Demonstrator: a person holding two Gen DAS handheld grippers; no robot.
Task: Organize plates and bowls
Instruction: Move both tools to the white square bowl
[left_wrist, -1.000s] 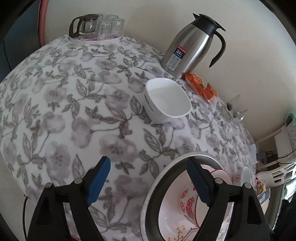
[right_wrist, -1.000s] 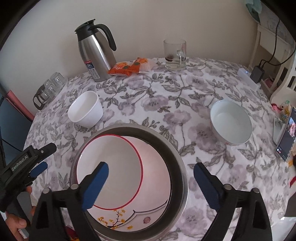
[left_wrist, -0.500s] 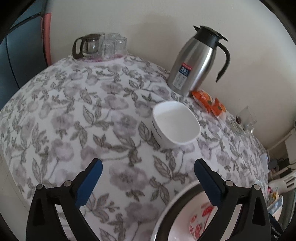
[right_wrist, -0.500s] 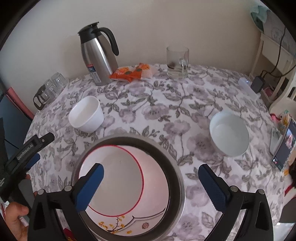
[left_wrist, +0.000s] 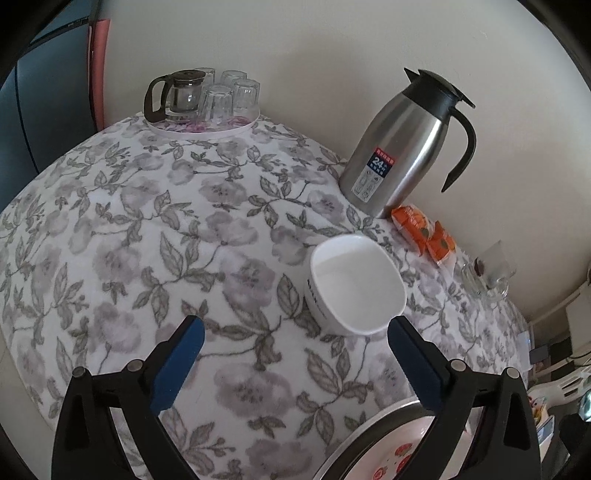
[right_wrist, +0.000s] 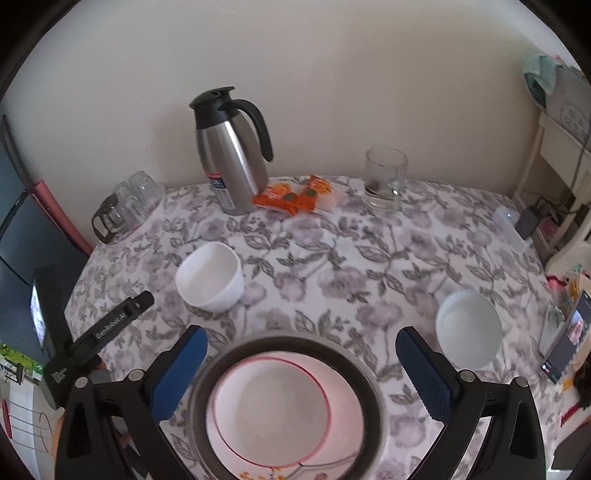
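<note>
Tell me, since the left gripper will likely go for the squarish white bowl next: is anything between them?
Nothing visible. The left gripper is open, and only bare floral tablecloth lies between it and the squarish white bowl.

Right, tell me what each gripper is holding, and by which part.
Nothing is held. The left gripper and the right gripper are both open, with no object touching their blue pads.
</note>
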